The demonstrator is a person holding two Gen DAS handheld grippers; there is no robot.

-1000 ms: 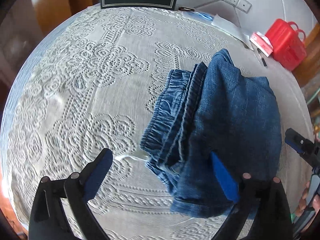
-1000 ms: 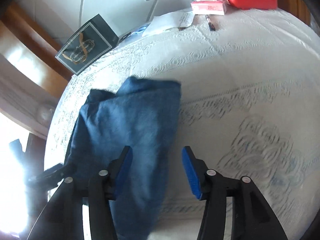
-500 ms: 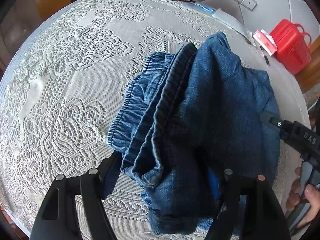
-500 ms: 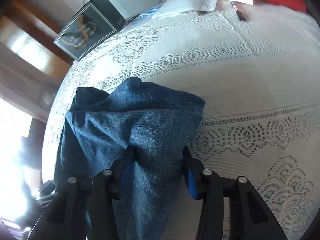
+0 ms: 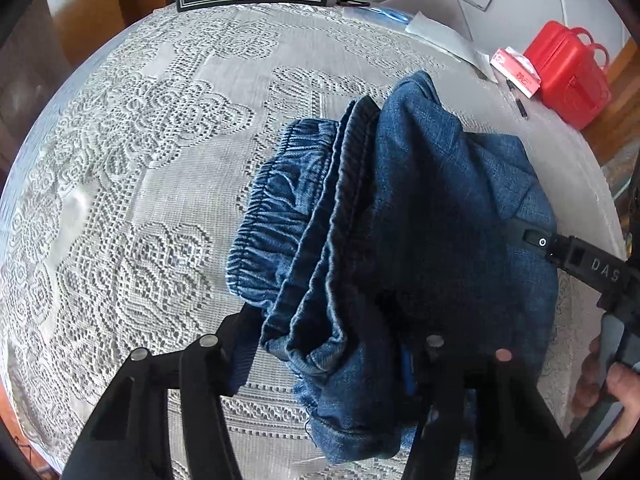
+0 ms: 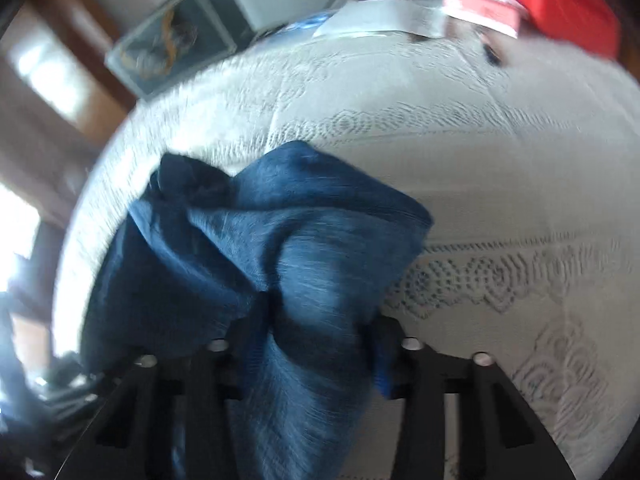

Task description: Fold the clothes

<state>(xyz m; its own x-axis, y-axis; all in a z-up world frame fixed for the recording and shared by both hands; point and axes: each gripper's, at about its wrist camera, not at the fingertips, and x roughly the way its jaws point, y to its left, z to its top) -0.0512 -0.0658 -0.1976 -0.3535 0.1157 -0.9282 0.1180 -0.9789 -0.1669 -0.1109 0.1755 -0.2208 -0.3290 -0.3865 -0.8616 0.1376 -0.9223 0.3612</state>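
On lace tablecloth point(image 5: 132, 208) | folded jeans point(image 5: 420, 216) | both grippers' jaws closing, denim between them

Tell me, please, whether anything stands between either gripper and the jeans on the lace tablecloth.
Nothing visible does. The left gripper is closing with the near edge of the jeans bunched between its jaws, and the right gripper is closing around a gathered fold of them. The red box sits far off.

Both grippers' jaws are closing onto the jeans point(image 5: 440, 208).
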